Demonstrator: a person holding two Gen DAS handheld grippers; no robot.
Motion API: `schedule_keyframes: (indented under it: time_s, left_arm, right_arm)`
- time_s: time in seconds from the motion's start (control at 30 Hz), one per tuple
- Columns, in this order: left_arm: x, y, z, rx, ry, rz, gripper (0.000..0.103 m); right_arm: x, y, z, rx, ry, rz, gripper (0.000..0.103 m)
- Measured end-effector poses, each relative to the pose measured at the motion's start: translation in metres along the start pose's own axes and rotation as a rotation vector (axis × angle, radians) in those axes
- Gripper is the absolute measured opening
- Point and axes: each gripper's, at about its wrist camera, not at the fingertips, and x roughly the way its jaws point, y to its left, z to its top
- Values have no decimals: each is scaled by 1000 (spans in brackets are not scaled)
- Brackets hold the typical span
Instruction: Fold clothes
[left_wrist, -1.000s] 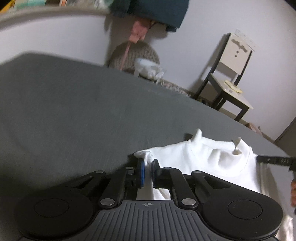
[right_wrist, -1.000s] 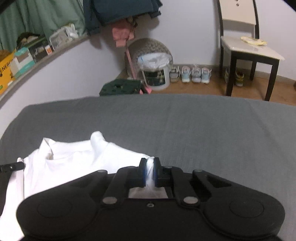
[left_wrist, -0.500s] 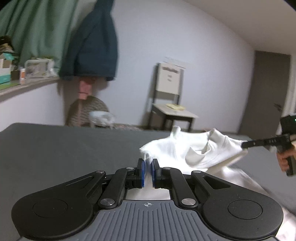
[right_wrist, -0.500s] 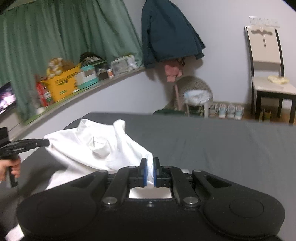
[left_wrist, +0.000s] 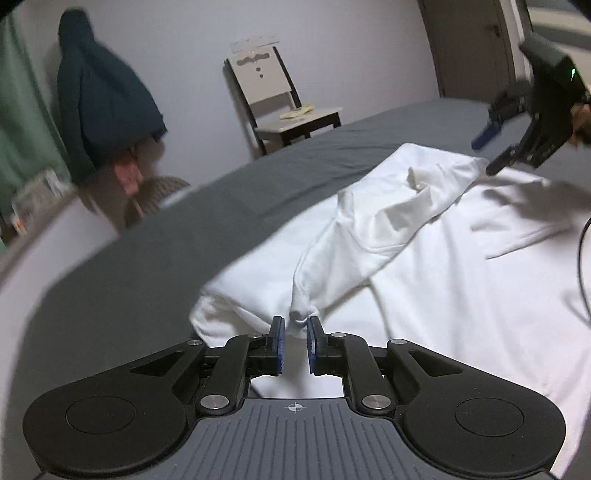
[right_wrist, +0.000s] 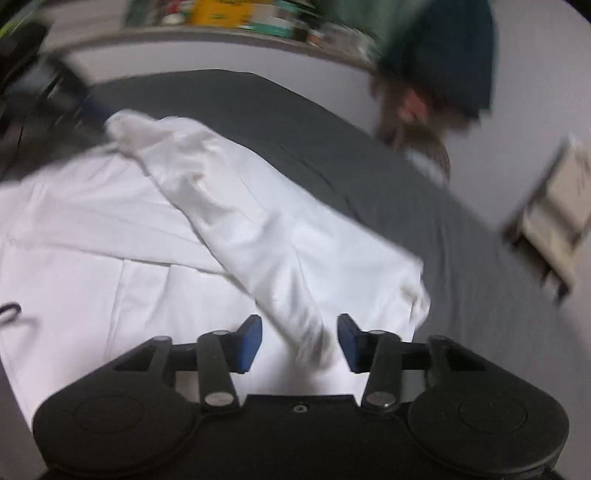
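A white garment (left_wrist: 443, 277) lies on the grey bed (left_wrist: 147, 277), its upper part folded over onto the rest. In the left wrist view my left gripper (left_wrist: 295, 345) has its jaws opening a little, and a bunched corner of the cloth is still nipped between the tips. My right gripper (left_wrist: 491, 149) hovers at the far right over the other corner, jaws spread. In the right wrist view the garment (right_wrist: 110, 277) passes loosely between the right gripper's (right_wrist: 299, 341) opening jaws, and neither pad presses on it. The blurred left gripper (right_wrist: 74, 99) is at the far corner.
A dark jacket (left_wrist: 103, 99) hangs on the wall above a wicker basket (left_wrist: 159, 192). Beyond the bed are a chair (left_wrist: 280, 96) and a door (left_wrist: 469, 48). A cluttered shelf (right_wrist: 221, 14) runs along the wall. A thin cable (left_wrist: 583, 251) lies on the cloth at the right.
Both grippers swept the garment's collar end across and laid it over the rest, rolling as they went. The right jaws sprang apart and released the cloth. The left jaws parted slightly.
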Motion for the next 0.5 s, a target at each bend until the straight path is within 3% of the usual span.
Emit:
schedule_keyframes:
  time_s: [0.13,0.23,0.43,0.5]
  left_arm:
    - [2,-2,21,75,1,-22,14]
    - [-7,-5,25,78,-28,-32,14]
    - [-6,11,26,-2,-47,-9,15]
    - [-1,14,26,-23,-29,-37,15]
  right_arm:
    - [13,-3,16,-56,12,66,45]
    - [28,-10,22,-52,47,127,46]
    - [50,-16,19,8,84,229,47]
    - [50,-17,19,53,69,257,47]
